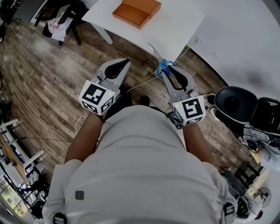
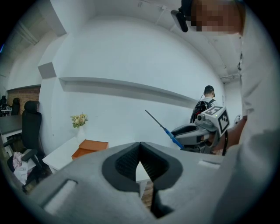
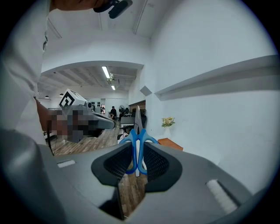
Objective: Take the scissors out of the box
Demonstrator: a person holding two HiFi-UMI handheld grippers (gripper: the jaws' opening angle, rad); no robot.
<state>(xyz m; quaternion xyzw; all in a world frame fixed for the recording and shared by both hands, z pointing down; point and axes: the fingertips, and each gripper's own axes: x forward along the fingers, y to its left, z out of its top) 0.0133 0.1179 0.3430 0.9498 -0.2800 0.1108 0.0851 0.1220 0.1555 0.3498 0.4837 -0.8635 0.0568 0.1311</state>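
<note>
Blue-handled scissors (image 1: 162, 65) are clamped between the jaws of my right gripper (image 1: 168, 71), their blades pointing toward the white table (image 1: 175, 26). In the right gripper view the scissors (image 3: 137, 139) stand upright between the pads of the right gripper (image 3: 136, 151). The orange box (image 1: 136, 11) lies open on the table, well ahead of both grippers. My left gripper (image 1: 125, 62) hovers over the wooden floor, shut and empty. In the left gripper view, the left gripper's (image 2: 140, 146) tips meet, with the box (image 2: 89, 147) beyond them and the scissors (image 2: 168, 131) to the right.
A black office chair (image 1: 61, 19) with a pink cloth stands by the table's left end. A black seat (image 1: 236, 103) and cluttered gear sit at the right. A cable (image 1: 140, 83) trails over the floor. A vase of flowers (image 2: 78, 120) stands on the table.
</note>
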